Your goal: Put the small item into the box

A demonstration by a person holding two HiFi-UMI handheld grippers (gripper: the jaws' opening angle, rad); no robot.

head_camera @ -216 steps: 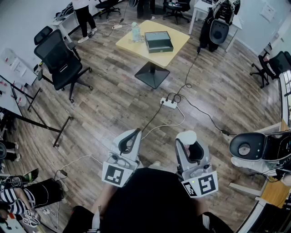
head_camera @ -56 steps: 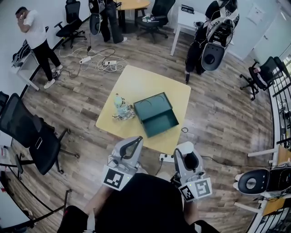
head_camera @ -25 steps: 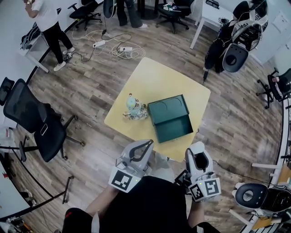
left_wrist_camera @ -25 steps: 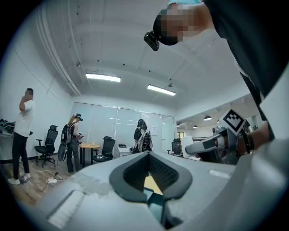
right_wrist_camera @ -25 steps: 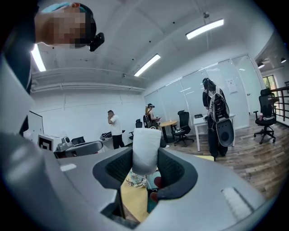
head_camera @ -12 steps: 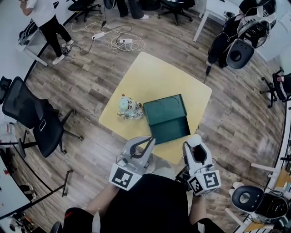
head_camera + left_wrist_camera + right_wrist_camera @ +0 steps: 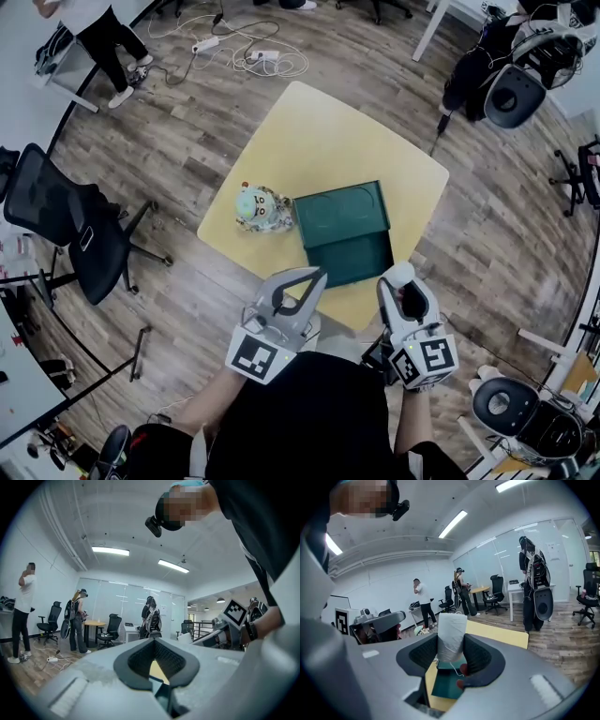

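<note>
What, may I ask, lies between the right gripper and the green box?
Only bare yellow table separates right gripper from green box, per the head view.

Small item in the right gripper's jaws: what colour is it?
The small item is white, clearest in the right gripper view.

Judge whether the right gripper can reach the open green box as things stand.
Probably yes. The right gripper, shut on the white item, hovers just short of the green box; nothing stands between them, and the toy sits to the box's left.
</note>
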